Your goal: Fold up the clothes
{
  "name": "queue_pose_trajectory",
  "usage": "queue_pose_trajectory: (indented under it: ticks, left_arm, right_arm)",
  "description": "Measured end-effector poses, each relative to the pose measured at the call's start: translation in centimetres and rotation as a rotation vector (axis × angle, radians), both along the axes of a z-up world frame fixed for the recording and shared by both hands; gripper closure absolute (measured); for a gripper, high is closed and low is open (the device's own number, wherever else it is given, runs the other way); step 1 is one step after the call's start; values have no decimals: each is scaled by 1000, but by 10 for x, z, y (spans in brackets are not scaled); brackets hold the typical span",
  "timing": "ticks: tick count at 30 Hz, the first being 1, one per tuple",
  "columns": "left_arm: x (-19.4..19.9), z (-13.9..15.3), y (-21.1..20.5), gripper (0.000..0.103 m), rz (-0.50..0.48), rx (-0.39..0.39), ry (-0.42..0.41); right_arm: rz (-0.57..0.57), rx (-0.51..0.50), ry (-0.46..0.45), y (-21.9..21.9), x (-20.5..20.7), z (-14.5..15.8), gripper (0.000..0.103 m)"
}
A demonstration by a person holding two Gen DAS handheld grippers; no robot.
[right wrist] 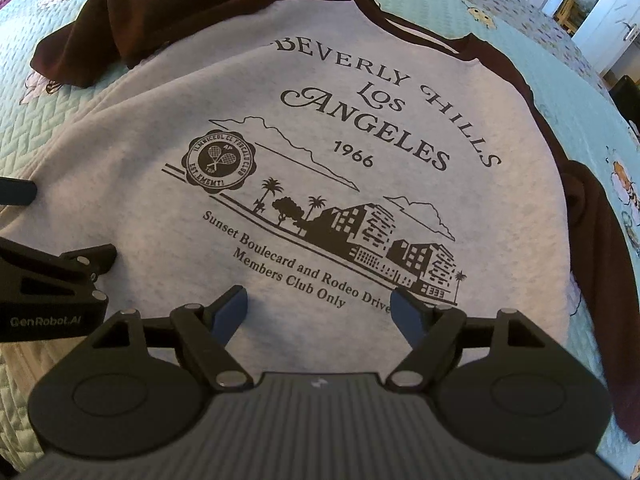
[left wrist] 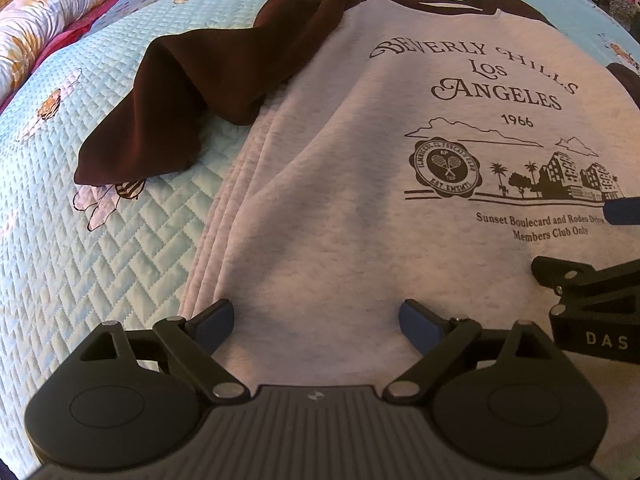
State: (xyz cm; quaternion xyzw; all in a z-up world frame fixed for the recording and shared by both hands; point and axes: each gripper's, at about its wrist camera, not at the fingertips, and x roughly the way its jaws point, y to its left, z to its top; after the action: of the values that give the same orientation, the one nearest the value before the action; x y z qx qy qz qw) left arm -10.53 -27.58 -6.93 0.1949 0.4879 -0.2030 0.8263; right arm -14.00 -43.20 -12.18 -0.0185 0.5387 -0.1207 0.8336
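Now: both hand-held grippers wide over a sweatshirt on the bed

Leftmost lies a rolled floral duvet (left wrist: 60,12) at the bed's edge, then the pale blue quilted bedspread (left wrist: 100,240) with bee and flower prints. On it the grey sweatshirt (left wrist: 340,184) lies flat, print side up, reading "Beverly Hills Los Angeles 1966". Its dark brown left-hand sleeve (left wrist: 160,120) is rumpled and folded out onto the bedspread; the other brown sleeve (right wrist: 600,280) runs down the garment's right edge. The left hand-held gripper (left wrist: 316,322) hangs over the sweatshirt's lower grey cloth, jaws spread wide, with nothing clamped between its blue pads. Just beside it to the right, the right hand-held gripper (right wrist: 318,310) is poised over the bottom line of lettering, jaws likewise apart and holding nothing.
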Motion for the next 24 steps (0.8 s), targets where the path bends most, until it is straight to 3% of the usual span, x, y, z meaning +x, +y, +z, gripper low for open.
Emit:
queue_pose_trajectory:
  ticks: [24]
  left_arm:
    - [0,0,-3,5,9,8,-5]
  right_arm:
    - [31,-43,12,6,2,0,23]
